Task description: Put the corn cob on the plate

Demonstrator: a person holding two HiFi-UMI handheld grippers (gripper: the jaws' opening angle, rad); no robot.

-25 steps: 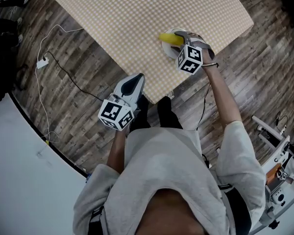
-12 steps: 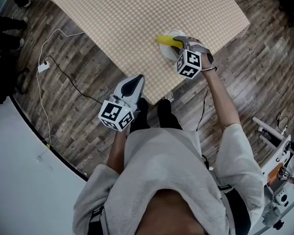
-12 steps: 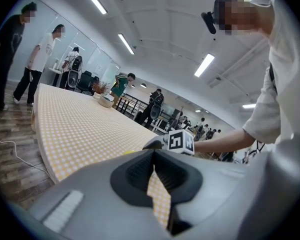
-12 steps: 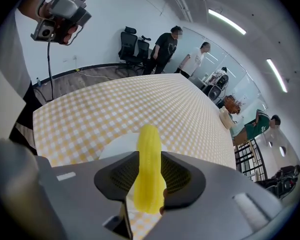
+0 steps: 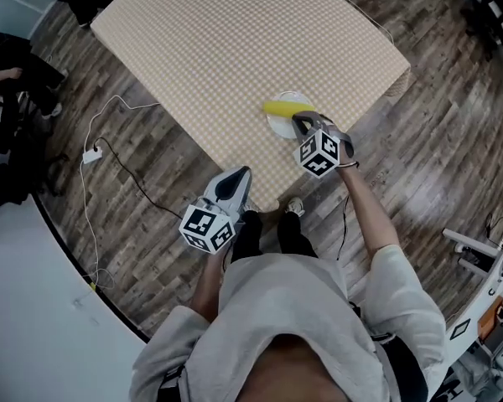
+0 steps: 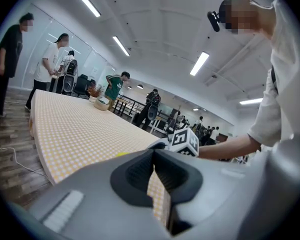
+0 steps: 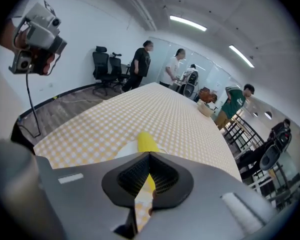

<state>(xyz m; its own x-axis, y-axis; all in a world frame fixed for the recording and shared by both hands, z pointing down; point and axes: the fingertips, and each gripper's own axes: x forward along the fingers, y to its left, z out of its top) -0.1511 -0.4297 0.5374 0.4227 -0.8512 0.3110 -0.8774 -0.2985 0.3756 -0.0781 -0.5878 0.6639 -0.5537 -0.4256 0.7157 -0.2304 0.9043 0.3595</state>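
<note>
The yellow corn cob (image 5: 278,109) lies on the white plate (image 5: 292,126) near the close edge of the checked table (image 5: 235,48). My right gripper (image 5: 299,121) hovers just over the plate's near rim, shut with nothing in it. In the right gripper view the corn cob (image 7: 146,143) shows beyond the closed right gripper (image 7: 149,157), apart from it. My left gripper (image 5: 238,179) hangs off the table's near edge above the floor, shut and empty. In the left gripper view the pads of the left gripper (image 6: 154,155) meet.
A white cable with a power strip (image 5: 92,153) trails across the wood floor left of the table. Several people stand near the table's far end, where a bowl (image 7: 206,109) sits. Office chairs (image 7: 102,65) stand by the wall. Equipment (image 5: 486,258) stands at the right.
My right gripper has drawn back and up from the corn cob toward the table's near edge; the cob stays on the plate. The left gripper has shifted slightly.
</note>
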